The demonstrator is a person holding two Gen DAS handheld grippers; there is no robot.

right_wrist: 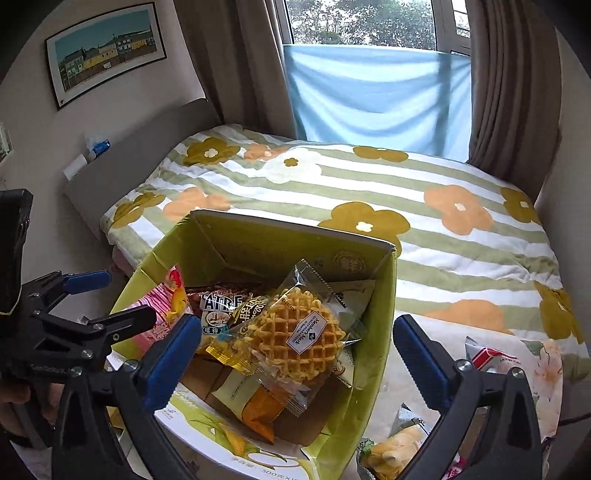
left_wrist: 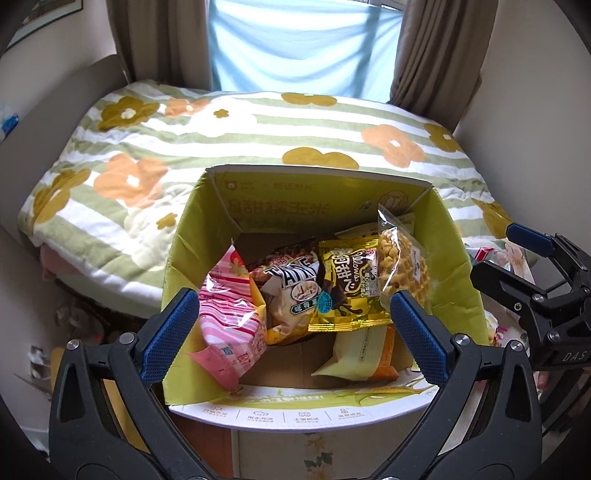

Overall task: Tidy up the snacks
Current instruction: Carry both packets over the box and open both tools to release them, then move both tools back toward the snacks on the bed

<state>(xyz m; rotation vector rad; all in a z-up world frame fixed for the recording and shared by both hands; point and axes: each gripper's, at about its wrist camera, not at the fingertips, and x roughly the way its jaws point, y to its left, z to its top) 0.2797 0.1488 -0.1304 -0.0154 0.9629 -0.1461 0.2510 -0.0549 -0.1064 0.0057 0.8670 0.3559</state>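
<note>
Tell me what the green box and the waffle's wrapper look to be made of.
The green box looks like printed corrugated cardboard: matte green walls, folded flaps and a bare brown floor inside. The waffle's wrapper looks like thin clear plastic film: glossy, crinkled, the waffle showing through, with zigzag-cut sealed ends.

Both hand-held grippers, L (left_wrist: 295,328) & R (right_wrist: 297,356), seemingly open, empty.

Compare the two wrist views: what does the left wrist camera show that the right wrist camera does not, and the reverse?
Only the left wrist view shows the whole pink striped packet inside the box.

Only the right wrist view shows the framed picture, trees through the window, and loose snacks outside the box.

Both show the green cardboard box, the waffle packet and the flowered bedspread.
</note>
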